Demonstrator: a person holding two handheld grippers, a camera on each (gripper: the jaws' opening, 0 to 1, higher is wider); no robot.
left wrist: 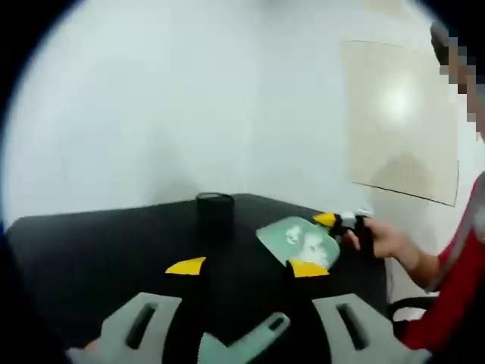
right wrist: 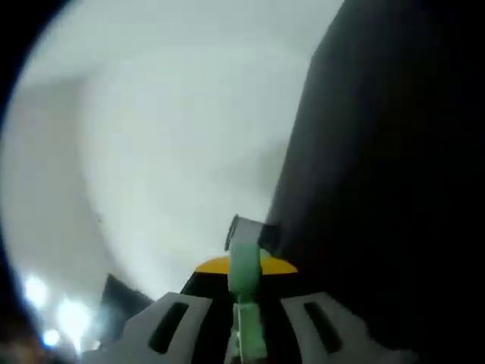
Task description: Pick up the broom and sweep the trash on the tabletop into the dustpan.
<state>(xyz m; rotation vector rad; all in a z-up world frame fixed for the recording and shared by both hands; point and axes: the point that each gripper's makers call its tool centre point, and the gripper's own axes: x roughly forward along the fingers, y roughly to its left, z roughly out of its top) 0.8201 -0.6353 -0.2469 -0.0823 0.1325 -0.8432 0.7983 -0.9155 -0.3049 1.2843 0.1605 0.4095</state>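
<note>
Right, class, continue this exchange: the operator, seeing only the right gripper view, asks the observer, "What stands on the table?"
Observer: A black cylinder stands upright on the black table, near its far edge.
Operator: Where am I, with this green stick?
Observer: The right gripper, in a hand, is beside a flat pale green piece with white patches, likely the dustpan.
Operator: And the left gripper?
Observer: It is open, a slotted green handle lying between its jaws.
</note>
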